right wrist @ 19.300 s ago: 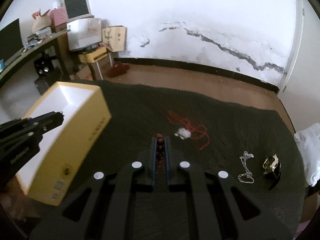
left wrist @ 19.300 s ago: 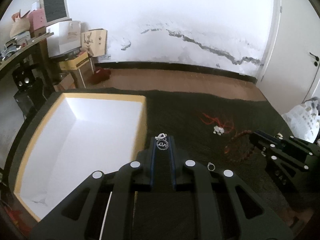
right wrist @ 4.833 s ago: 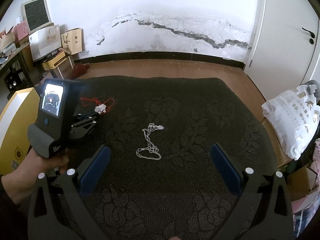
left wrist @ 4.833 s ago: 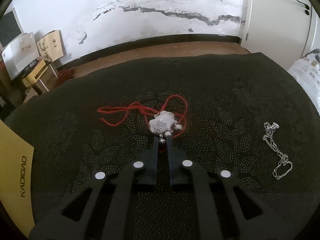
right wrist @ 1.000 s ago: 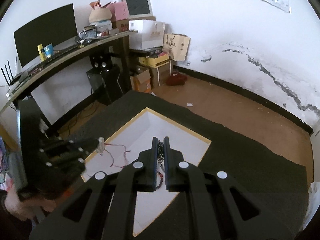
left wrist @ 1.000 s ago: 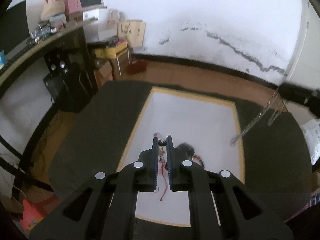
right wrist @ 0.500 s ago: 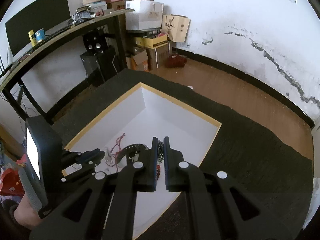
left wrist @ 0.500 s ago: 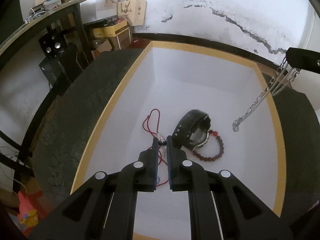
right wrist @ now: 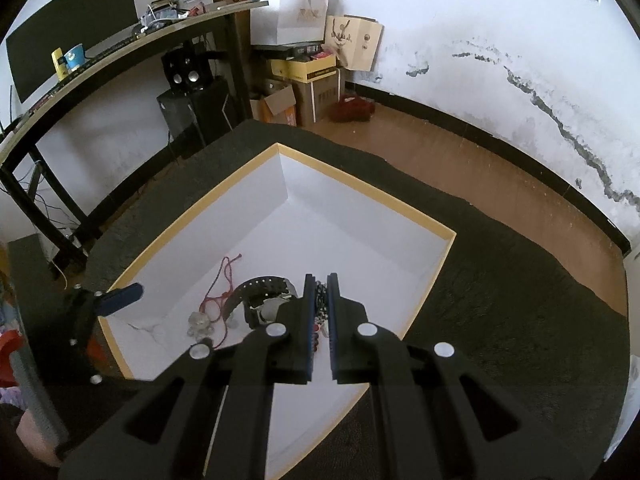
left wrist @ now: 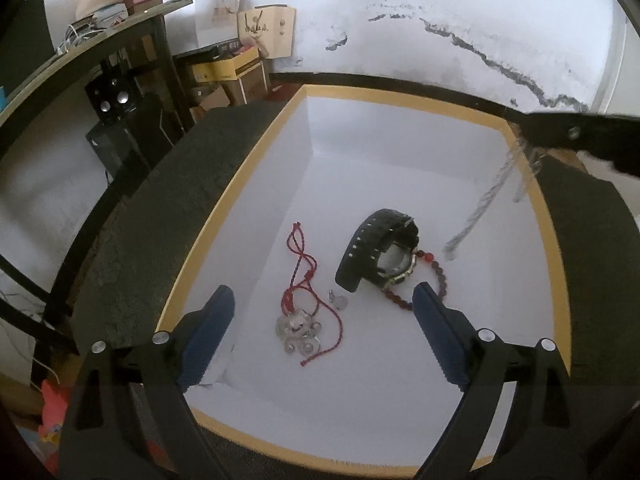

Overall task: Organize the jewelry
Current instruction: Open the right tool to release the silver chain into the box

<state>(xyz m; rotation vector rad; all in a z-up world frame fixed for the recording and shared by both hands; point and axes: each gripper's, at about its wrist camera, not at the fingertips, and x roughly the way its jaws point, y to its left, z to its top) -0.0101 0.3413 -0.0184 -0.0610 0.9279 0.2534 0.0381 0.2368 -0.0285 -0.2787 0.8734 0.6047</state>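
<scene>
**poster:** Both my tongs are tipped steeply down over the white box (left wrist: 400,96) with the yellow rim, which sits on the dark-cloth counter (right wrist: 500,280). My left tongs (left wrist: 324,312) are opening, blue pads (left wrist: 208,328) spread wide, nothing between them. The red-cord necklace (left wrist: 302,280) with its silver pendant lies on the box floor just ahead of them, roughly midway between the two pads and not touching either one.

**reply:** And the right?

**poster:** Right tongs (right wrist: 319,292) are pinched narrow on the silver chain (right wrist: 320,300). From its own camera I see a bit of chain in the gap between the fingers. From the left camera that same chain (left wrist: 480,204) hangs blurred from the black tip at upper right, and its low end comes down by the box floor near the right wall. Can't tell if it's actually touching the floor.

**reply:** What else is in the box?

**poster:** A black watch (left wrist: 380,248) standing on its edge, ahead and a little right of my left tongs, with the red bead bracelet (left wrist: 432,268) touching it on the right side. There's also a small silver piece (left wrist: 339,301) between the pendant and the watch, too tiny to make out. From the right camera the watch (right wrist: 264,292) sits just left of the pinched fingers, and my left tongs (right wrist: 120,296) poke in over the near-left rim.
</scene>
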